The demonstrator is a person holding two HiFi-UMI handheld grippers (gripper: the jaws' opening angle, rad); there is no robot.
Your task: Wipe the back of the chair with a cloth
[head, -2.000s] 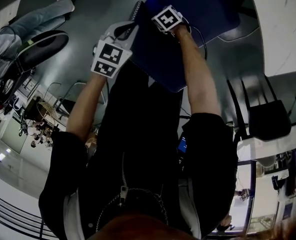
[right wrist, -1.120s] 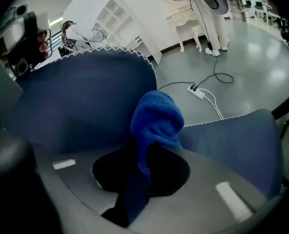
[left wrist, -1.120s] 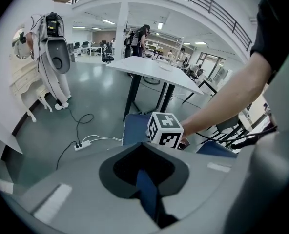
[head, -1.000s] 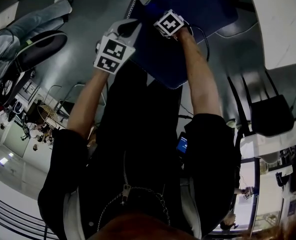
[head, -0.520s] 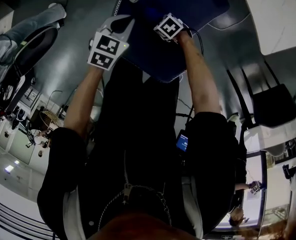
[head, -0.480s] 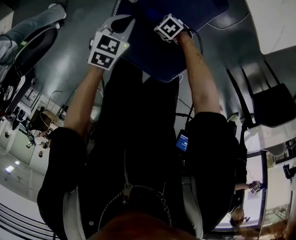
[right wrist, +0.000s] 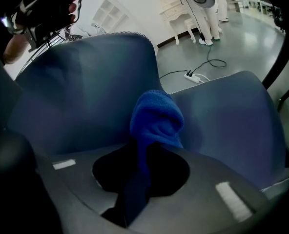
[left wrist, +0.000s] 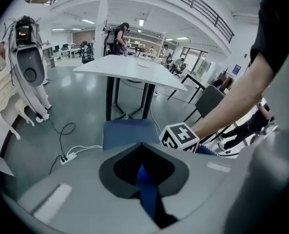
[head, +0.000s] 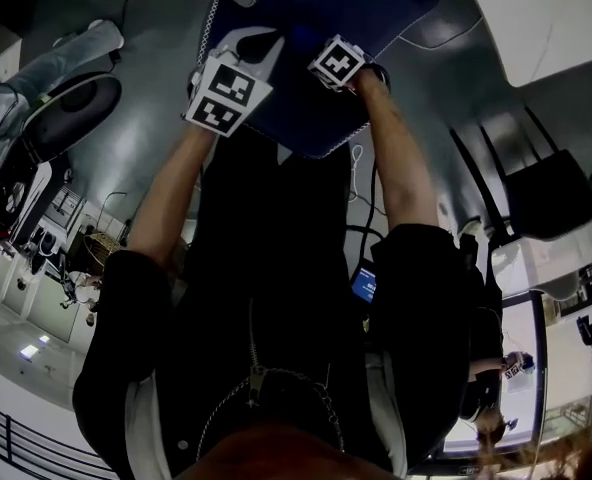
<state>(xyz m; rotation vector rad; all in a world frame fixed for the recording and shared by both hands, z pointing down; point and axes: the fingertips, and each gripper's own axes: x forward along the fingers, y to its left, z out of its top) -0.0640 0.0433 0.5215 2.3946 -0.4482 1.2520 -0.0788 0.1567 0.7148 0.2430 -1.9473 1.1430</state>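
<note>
Filling the top of the head view, the blue chair [head: 376, 8] is the biggest thing within reach, and the person leans over it with the left forearm [head: 166, 198] and right forearm [head: 396, 158] stretched out, so that both tools come down on the upholstery from above. A white table [left wrist: 130, 67] stands well beyond the chair and plays no part. In the right gripper view two padded panels meet in a crease. The taller, curved one with the stitched rim is, I judge, the back. The right gripper [right wrist: 152, 152] is clamped on the blue cloth [right wrist: 156, 118], whose loose end bulges out past the jaw tips as a soft wad lying right at that crease. Held this way the wad meets the fabric first and the hard jaws stay off it. The left gripper [left wrist: 143, 147] has its jaws drawn together on a thin blue strip [left wrist: 145, 179]. Whether that is the chair's edge or a fold of cloth I cannot tell, but pinching the edge would steady the chair against the wiping push. No bucket, bin or tray shows in any view. The wiping looks to be under way rather than finished.
</note>
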